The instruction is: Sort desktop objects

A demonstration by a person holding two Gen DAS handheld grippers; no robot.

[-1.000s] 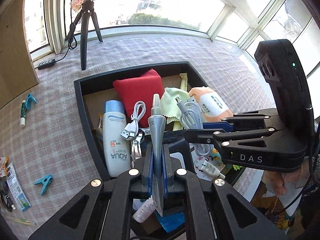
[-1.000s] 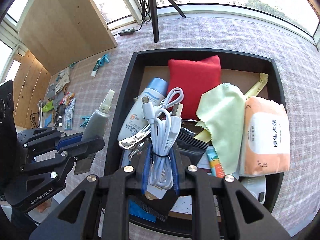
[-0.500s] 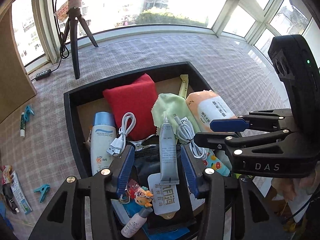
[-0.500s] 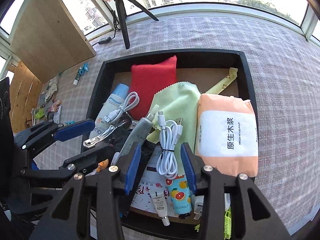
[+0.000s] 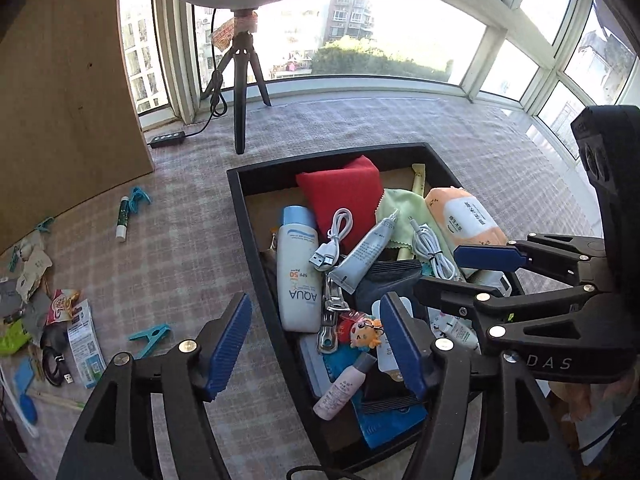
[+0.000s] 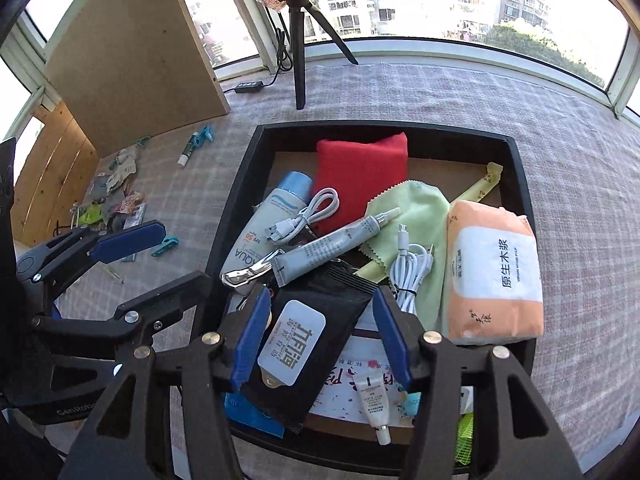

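A black tray (image 5: 256,236) (image 6: 236,184) holds several items. A grey tube (image 5: 366,250) (image 6: 336,240) lies across a white coiled cable (image 5: 332,240) (image 6: 304,216) and a second white cable bundle (image 5: 434,248) (image 6: 412,268) rests on a green cloth (image 6: 416,216). A sunscreen bottle (image 5: 298,268), a red pouch (image 6: 360,168) and an orange wipes pack (image 6: 492,268) lie there too. My left gripper (image 5: 316,344) is open and empty over the tray's near left rim. My right gripper (image 6: 320,336) is open and empty above a black packet (image 6: 308,340).
A tripod (image 6: 298,48) stands behind the tray. A wooden board (image 6: 132,52) leans at the left. A glue stick (image 5: 122,216), teal clips (image 5: 152,336) and scattered wrappers (image 5: 76,332) lie on the checked cloth left of the tray.
Both grippers opened and drew back and up. The left let go of the grey tube and the right let go of the white cable bundle; both now lie in the tray.
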